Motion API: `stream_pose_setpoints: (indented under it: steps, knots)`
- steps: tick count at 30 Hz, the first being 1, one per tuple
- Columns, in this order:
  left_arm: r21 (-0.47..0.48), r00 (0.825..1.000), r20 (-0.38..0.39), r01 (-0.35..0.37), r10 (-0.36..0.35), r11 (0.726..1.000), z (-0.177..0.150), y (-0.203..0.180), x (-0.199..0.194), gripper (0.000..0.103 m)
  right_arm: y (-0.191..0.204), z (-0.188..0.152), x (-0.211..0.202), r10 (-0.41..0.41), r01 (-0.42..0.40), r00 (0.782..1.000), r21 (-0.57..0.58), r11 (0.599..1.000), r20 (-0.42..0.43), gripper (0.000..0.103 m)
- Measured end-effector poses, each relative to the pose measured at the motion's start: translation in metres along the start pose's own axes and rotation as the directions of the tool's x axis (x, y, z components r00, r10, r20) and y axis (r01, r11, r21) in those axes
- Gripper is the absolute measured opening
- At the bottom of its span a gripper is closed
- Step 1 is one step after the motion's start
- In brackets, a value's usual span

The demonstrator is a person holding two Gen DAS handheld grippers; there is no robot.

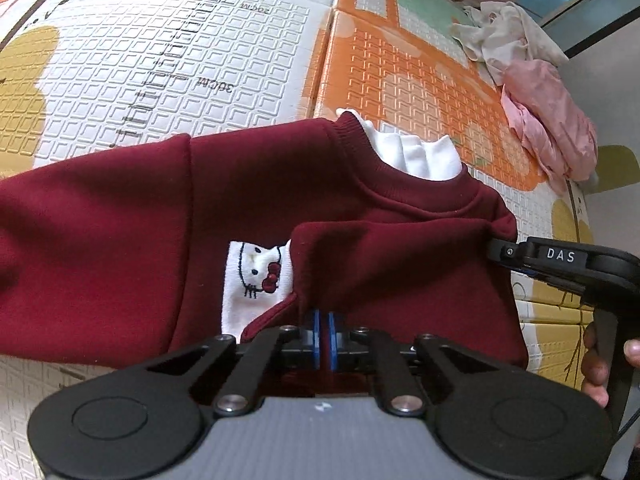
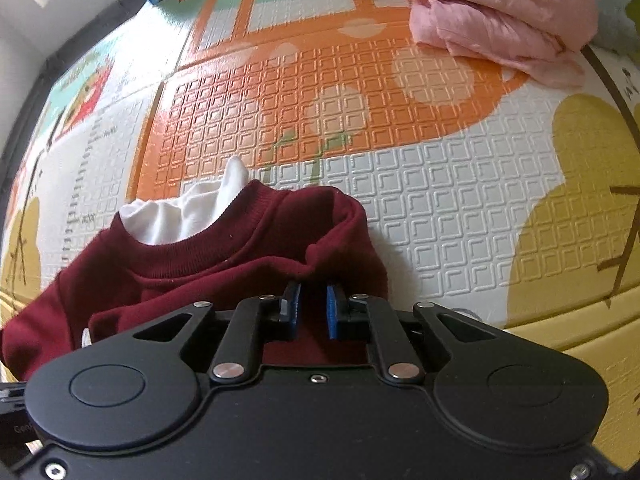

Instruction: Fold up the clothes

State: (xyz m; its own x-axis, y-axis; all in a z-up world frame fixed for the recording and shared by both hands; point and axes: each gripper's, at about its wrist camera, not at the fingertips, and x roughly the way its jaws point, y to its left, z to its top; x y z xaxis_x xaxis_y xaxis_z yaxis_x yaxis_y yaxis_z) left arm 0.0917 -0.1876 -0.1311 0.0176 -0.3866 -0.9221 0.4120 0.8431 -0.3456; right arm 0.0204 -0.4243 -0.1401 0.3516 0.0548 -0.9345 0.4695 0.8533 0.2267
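A maroon sweatshirt with a white ruffled collar and a white cat patch lies on the play mat, one sleeve stretched to the left. A fold of it is raised over the chest. My left gripper is shut on the lower edge of that fold, with maroon cloth between its blue pads. In the left wrist view my right gripper pinches the fold's right corner near the shoulder. In the right wrist view the right gripper is shut on the bunched sweatshirt.
A crumpled pink garment and a white cloth lie at the mat's far right. A hand holds the right gripper's handle. Bare orange and white mat stretches beyond the sweatshirt.
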Motion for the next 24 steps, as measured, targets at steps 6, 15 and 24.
stream_pose_setpoints:
  steps: [6,15,24]
  knots:
    - [-0.024,1.0,0.001,0.006,-0.006,1.0,0.0,0.002,-0.003,0.008,-0.007,0.002,-0.007,0.03,-0.03,1.0,0.064,0.997,-0.004,0.01]
    - [0.037,0.998,0.062,0.01,-0.012,0.999,0.001,-0.029,-0.027,0.04,-0.006,-0.019,-0.072,0.092,-0.096,0.988,0.025,0.995,0.121,0.013]
    - [0.117,0.994,0.088,0.054,-0.065,0.992,-0.001,-0.061,-0.029,0.041,-0.012,-0.056,-0.094,0.109,-0.11,0.99,0.0,0.994,0.089,0.013]
